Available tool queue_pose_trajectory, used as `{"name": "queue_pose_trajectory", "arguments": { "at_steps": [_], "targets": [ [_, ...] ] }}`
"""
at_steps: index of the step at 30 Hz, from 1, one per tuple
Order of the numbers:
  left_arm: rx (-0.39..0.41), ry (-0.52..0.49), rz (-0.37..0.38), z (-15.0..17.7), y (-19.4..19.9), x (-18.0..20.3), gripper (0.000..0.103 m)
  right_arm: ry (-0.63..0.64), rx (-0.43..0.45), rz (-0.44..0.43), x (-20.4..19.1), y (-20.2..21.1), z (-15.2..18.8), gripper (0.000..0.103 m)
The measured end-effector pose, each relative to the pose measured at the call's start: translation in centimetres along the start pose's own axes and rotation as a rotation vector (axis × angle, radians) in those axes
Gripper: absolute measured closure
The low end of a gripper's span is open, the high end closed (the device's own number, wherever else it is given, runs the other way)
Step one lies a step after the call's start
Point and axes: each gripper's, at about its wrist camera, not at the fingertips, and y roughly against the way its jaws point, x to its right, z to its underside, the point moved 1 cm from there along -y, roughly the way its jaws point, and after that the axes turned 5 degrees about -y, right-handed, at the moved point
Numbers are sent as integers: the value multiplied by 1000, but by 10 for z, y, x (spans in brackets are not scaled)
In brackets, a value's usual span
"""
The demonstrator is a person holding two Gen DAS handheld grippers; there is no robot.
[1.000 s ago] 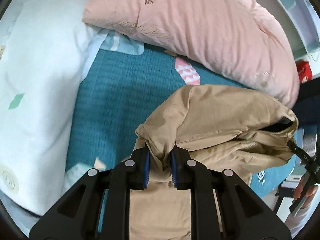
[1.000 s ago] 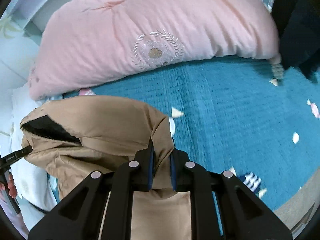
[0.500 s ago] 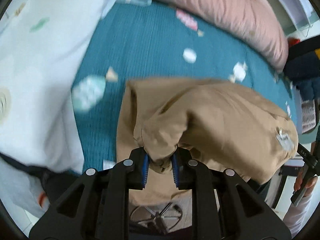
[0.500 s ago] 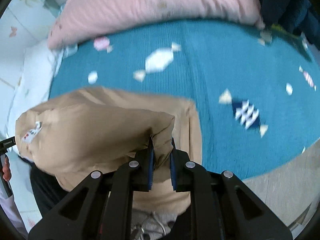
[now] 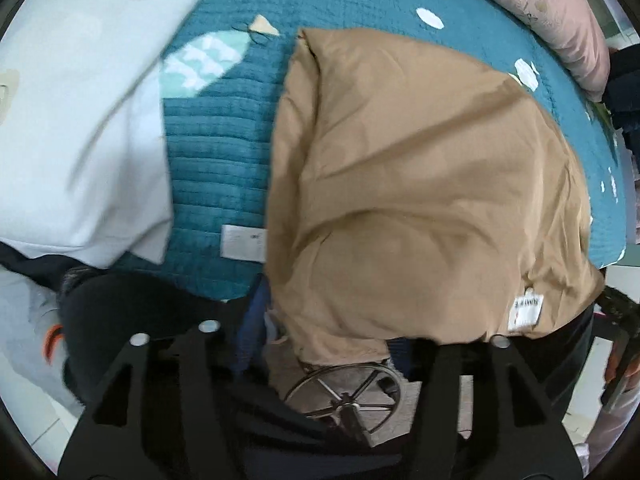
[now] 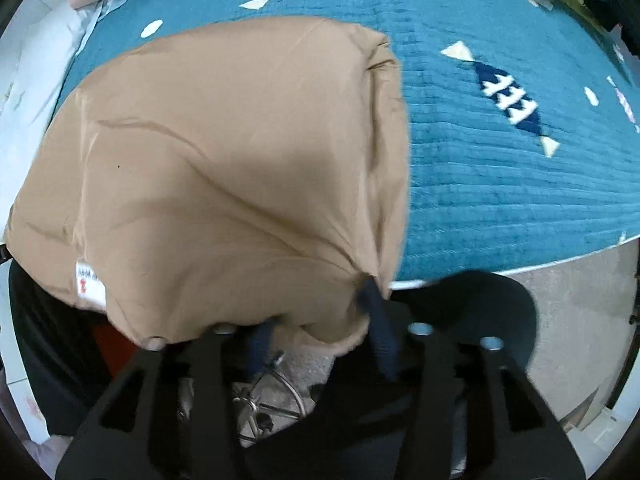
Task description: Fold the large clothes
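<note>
A tan garment lies folded over on the teal quilt, its near edge hanging past the bed's edge. My left gripper points straight down over that near edge; its jaws are opening, with the cloth's left corner loose between the blue pads. The right wrist view shows the same garment with a white label. My right gripper is also opening; the cloth's right corner sags between its pads, which stand apart.
A white pillow lies left of the garment, and a pink duvet sits at the far end. The quilt ends in bare floor. A metal chair base stands under the grippers.
Both grippers carried the garment's far edge toward the near bed edge and lowered it, folding it over. Both sets of jaws have gone from clamped on the cloth to spread apart.
</note>
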Motion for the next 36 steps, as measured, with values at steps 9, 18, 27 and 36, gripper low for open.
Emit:
{"name": "queue_pose_trajectory", "arguments": {
  "at_steps": [9,18,27,36],
  "targets": [
    [21,-19,-56,18,41,-17,38,-85,69,26,31,42,2,25],
    [90,30,-122,20,76,-35,38,-147,169,53,54,91,-7,25],
    [167,-15,62,-3,74,21,39,-100,156,-220,-2,79,-21,60],
    [-39,38,43,3,-25,47,63,-80,-61,-293,-67,-24,-29,93]
  ]
}}
